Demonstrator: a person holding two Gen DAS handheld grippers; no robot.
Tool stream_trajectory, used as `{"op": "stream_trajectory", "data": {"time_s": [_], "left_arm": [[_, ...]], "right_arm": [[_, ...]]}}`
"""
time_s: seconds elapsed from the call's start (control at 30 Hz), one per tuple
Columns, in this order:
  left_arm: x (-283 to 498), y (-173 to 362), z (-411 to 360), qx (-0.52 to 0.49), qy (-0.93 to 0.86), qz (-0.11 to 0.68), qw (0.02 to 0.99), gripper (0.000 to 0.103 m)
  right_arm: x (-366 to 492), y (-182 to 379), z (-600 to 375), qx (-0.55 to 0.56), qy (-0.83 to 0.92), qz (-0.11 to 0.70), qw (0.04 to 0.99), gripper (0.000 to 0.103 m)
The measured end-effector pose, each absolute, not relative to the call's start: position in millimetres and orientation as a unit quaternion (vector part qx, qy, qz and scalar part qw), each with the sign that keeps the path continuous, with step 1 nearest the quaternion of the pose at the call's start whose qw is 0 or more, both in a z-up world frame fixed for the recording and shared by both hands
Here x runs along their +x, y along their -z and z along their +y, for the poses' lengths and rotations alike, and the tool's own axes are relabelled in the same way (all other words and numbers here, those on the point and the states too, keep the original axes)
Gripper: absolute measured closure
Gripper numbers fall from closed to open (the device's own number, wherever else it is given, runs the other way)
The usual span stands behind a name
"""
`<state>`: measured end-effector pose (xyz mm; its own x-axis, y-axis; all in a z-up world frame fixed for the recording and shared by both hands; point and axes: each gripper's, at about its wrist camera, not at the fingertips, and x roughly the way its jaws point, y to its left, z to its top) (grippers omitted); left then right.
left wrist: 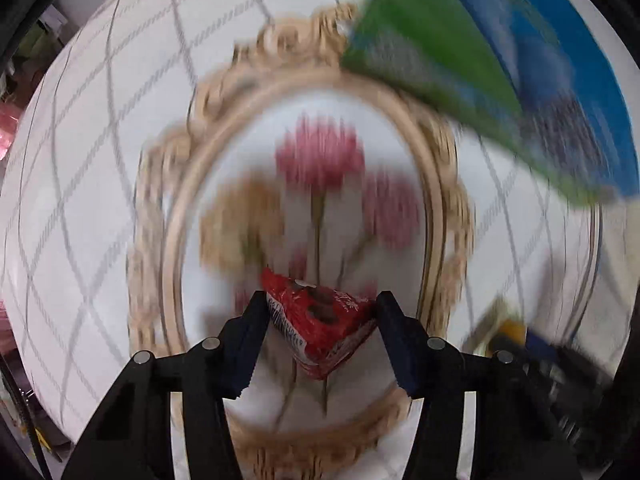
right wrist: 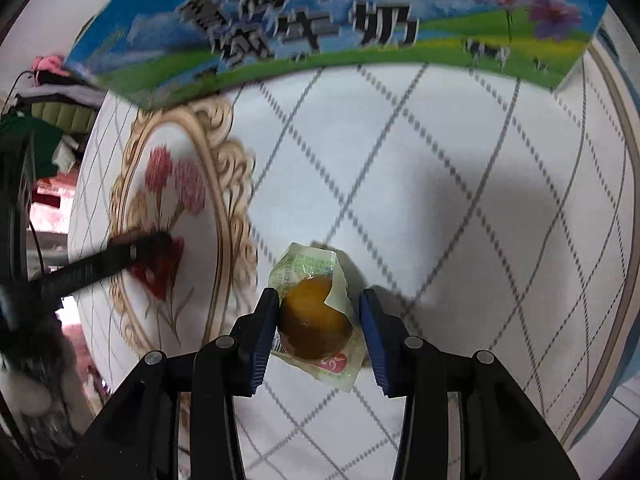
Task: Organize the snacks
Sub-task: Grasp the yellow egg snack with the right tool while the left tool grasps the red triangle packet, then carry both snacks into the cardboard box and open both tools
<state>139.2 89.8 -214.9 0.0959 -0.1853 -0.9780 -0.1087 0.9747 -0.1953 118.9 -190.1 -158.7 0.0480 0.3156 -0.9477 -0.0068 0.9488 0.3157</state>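
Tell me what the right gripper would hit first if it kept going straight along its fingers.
The right gripper is already closed on the wrapped yellow snack; pushed on, that snack would meet the tablecloth below. How much gap remains, I cannot tell.

The surface [right wrist: 460, 184] is white with grey diamond lines and a beige-framed flower medallion [left wrist: 320, 184]. On it stand a blue-green milk carton [right wrist: 320, 20] and a clear-wrapped yellow snack [right wrist: 316, 316].

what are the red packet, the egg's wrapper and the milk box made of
Red packet: likely glossy plastic film, given its sheen and crimped edge.
Egg wrapper: thin clear plastic, since the brown egg shows through and it creases.
Milk box: probably printed cardboard, with flat faces and straight edges.
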Motion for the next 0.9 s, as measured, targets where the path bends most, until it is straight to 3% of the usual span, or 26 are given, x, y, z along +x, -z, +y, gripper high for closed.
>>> {"op": "stream_trajectory", "data": {"time_s": [0.17,0.53,0.67,0.9], "left_arm": [[93.8,232.1,84.0,-0.106,0.036,0.691,0.714,0.052],[102.0,253.5,78.8,-0.058,0.025,0.690,0.721,0.050],[96.1,254.1,72.9,-0.052,0.033,0.692,0.719,0.041],[92.0,247.8,80.3,-0.091,0.035,0.694,0.713,0.048]], "right_arm": [[101.3,168.7,-189.1,0.088,-0.124,0.697,0.701,0.059],[98.6,188.7,-181.4,0.041,-0.123,0.706,0.696,0.056],[101.9,195.0,-178.4,0.039,-0.116,0.709,0.694,0.055],[108.0,199.4,-158.0,0.036,-0.122,0.703,0.699,0.058]]}}
